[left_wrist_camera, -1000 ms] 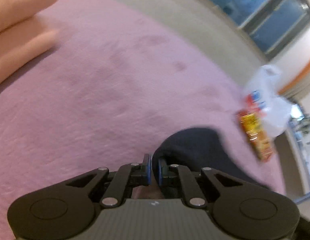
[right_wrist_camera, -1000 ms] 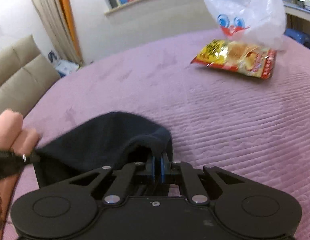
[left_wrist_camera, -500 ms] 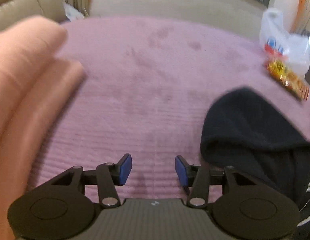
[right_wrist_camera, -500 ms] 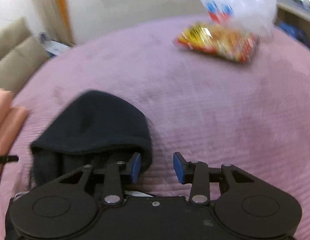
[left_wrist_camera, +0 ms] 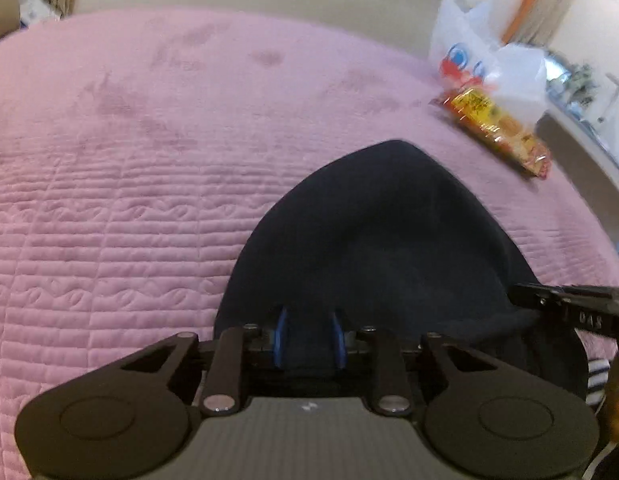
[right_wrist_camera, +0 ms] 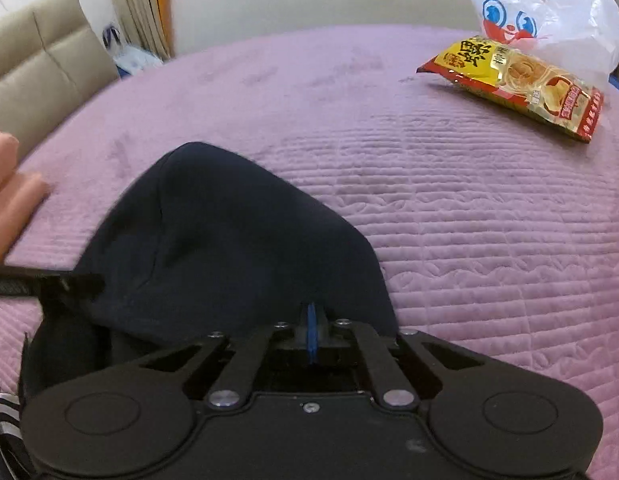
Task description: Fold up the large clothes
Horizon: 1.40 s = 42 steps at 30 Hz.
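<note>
A dark navy garment (left_wrist_camera: 389,240) lies bunched on the pink quilted bed cover (left_wrist_camera: 109,200), its hood pointing away from me. My left gripper (left_wrist_camera: 308,340) sits at the garment's near edge, its blue pads partly closed with dark cloth between them. In the right wrist view the same garment (right_wrist_camera: 229,248) lies ahead and left. My right gripper (right_wrist_camera: 311,336) is shut on the garment's near edge. The right gripper's tip also shows in the left wrist view (left_wrist_camera: 565,300) at the garment's right side.
A yellow and red snack packet (right_wrist_camera: 521,84) and a white plastic bag with a cartoon face (right_wrist_camera: 549,20) lie at the far right of the bed. A beige headboard (right_wrist_camera: 37,68) stands at the far left. A striped cloth (left_wrist_camera: 597,384) peeks out at the garment's near right.
Both grippers opened and let go of the garment half a second ago. Now both have closed again on its near edge, and the hood lies flatter on the bed.
</note>
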Tool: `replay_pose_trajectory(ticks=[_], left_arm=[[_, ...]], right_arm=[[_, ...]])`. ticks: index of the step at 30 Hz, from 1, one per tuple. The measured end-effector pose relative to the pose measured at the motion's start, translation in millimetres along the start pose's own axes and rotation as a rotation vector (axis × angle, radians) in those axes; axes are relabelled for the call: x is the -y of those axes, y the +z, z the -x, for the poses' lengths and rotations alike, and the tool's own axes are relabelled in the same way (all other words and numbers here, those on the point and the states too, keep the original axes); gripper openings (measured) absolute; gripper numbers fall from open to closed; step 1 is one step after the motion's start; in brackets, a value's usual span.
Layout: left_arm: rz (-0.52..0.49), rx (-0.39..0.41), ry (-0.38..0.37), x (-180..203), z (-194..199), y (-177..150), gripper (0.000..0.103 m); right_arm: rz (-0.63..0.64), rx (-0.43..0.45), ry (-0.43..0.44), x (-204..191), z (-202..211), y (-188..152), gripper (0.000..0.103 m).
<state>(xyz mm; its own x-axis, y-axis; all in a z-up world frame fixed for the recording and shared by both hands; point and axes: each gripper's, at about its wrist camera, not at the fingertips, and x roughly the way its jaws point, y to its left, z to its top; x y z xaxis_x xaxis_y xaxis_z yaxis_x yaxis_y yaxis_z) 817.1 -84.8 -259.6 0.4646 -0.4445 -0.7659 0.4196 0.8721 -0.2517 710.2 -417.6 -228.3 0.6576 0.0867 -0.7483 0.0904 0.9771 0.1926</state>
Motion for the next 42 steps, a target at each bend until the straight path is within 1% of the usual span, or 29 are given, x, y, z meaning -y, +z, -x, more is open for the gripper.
replay_pose_trajectory(ticks=[4,6,7,8,9,10,11,12,14,15,16,17,18,20,21,23,25,27,28,29,31,33,34,35,36,38,39,41,42], left_arm=[[0.055,0.059,-0.016,-8.4,8.5,-15.1,0.026],[0.060,0.068,-0.003,-8.2,15.4,-15.5,0.026],[0.041,0.079,0.032,-6.2,24.7,-15.5,0.027],[0.004,0.103,0.089,-1.9,35.0,-17.9,0.032],[-0.051,0.137,0.168,6.3,50.7,-21.5,0.039],[-0.091,0.162,0.212,11.0,59.4,-23.9,0.047],[-0.124,0.189,0.235,14.3,65.7,-23.1,0.048],[-0.136,0.209,0.226,16.5,71.0,-19.1,0.048],[-0.112,0.229,0.153,17.5,70.2,-2.2,0.048],[-0.092,0.223,0.111,18.5,67.2,6.0,0.048],[-0.078,0.203,0.053,19.9,59.3,17.6,0.047],[-0.085,0.183,0.007,22.3,50.2,27.7,0.047],[-0.104,0.167,-0.018,24.4,39.6,37.0,0.048],[-0.140,0.131,-0.011,26.5,20.8,52.2,0.052],[-0.157,0.112,0.001,25.2,9.2,61.6,0.055],[-0.171,0.061,-0.031,17.8,-11.2,74.1,0.075],[-0.163,-0.030,-0.118,6.8,-37.1,82.7,0.077],[-0.151,-0.104,-0.153,-1.9,-59.7,87.6,0.077],[-0.158,-0.118,-0.164,-4.3,-67.1,89.0,0.078],[-0.165,-0.113,-0.186,-5.8,-70.6,90.6,0.083],[-0.156,-0.123,-0.207,-7.4,-76.8,95.0,0.084],[-0.167,-0.112,-0.201,-0.4,-80.9,99.3,0.067],[-0.190,-0.115,-0.179,5.5,-82.2,99.3,0.049],[-0.215,-0.104,-0.170,11.6,-78.9,97.8,0.021],[-0.224,-0.101,-0.205,18.0,-75.3,96.2,0.010],[-0.257,-0.057,-0.166,26.9,-59.8,90.7,0.010],[-0.273,-0.023,-0.165,30.3,-45.4,85.7,0.010],[-0.260,0.046,-0.209,32.7,-11.6,76.2,0.010],[-0.260,0.084,-0.232,33.8,9.8,70.3,0.010]], right_arm=[[-0.025,0.019,0.019,3.0,3.2,-6.5,0.000],[-0.027,0.013,0.030,5.1,5.9,-2.4,0.000],[-0.027,0.008,0.032,6.8,11.3,-1.8,0.000],[-0.022,0.008,0.030,9.0,14.4,-2.2,0.000],[-0.003,0.011,0.026,10.5,23.5,-3.3,0.000],[0.015,0.012,0.026,8.6,26.4,-4.8,0.000],[0.038,0.016,0.034,9.1,33.6,-4.7,0.000],[0.062,0.023,0.047,8.6,39.2,-1.5,0.008],[0.098,0.042,0.056,4.3,41.7,11.3,0.034],[0.109,0.061,0.055,1.0,41.1,18.2,0.060],[0.117,0.088,0.056,-2.7,39.4,26.1,0.071],[0.131,0.103,0.067,-7.4,34.4,35.3,0.071],[0.151,0.090,0.098,-12.2,24.9,44.9,0.070],[0.174,0.072,0.138,-18.0,6.8,57.0,0.071],[0.185,0.050,0.162,-20.3,-5.5,63.9,0.075],[0.206,0.016,0.182,-22.0,-24.0,73.6,0.076],[0.207,-0.023,0.193,-19.8,-43.1,82.7,0.078],[0.188,-0.052,0.195,-14.1,-59.4,88.8,0.078],[0.172,-0.076,0.192,-10.8,-68.4,90.9,0.078],[0.146,-0.111,0.194,-6.7,-77.9,92.7,0.078],[0.084,-0.161,0.230,1.1,-94.0,94.4,0.080],[0.078,-0.144,0.239,0.5,-92.7,93.1,0.079],[0.093,-0.141,0.232,-2.7,-91.5,92.6,0.055],[0.117,-0.141,0.249,-7.8,-88.3,90.9,0.038],[0.151,-0.132,0.259,-14.7,-82.6,87.6,0.016],[0.227,-0.085,0.234,-25.1,-66.6,82.3,0.014],[0.245,-0.055,0.235,-29.4,-51.4,78.4,0.013],[0.252,-0.003,0.246,-33.0,-19.9,74.5,0.012],[0.285,0.045,0.242,-36.8,6.6,68.1,0.011]])
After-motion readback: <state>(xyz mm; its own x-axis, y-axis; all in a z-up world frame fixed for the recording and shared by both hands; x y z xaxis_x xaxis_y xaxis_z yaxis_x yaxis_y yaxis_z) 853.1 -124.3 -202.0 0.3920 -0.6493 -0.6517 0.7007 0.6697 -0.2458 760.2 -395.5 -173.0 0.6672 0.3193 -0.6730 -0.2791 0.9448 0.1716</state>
